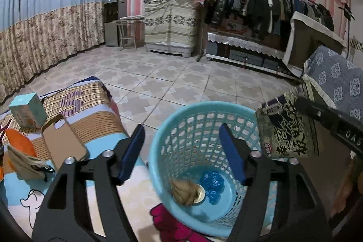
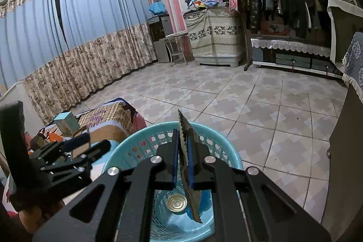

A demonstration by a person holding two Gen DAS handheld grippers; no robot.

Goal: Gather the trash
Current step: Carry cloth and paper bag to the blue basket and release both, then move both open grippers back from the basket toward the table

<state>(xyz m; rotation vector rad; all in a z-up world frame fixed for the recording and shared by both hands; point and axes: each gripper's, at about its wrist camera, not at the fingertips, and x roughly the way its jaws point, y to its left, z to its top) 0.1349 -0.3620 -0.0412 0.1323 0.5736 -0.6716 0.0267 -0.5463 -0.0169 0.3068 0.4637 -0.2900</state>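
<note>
The right gripper [image 2: 182,165] pinches a flat black-and-gold printed wrapper [image 2: 189,165] edge-on above the round turquoise plastic mesh basket [image 2: 136,146]; the left gripper [image 1: 181,151], spread and empty, hovers beside it. A round metal lid [image 2: 177,203] and crumpled blue plastic [image 1: 212,182] lie inside; a tan phone case [image 1: 64,140] rests on the bed [image 1: 102,115].

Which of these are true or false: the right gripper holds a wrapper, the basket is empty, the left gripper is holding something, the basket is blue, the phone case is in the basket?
1. The right gripper is shut on a snack wrapper. True.
2. The basket is empty. False: it holds a metal lid, a tan wad and crumpled blue plastic.
3. The left gripper is holding something. False: its jaws are open with nothing between them.
4. The basket is light blue. True.
5. The phone case is in the basket. False: it lies on the bedding beside it.
</note>
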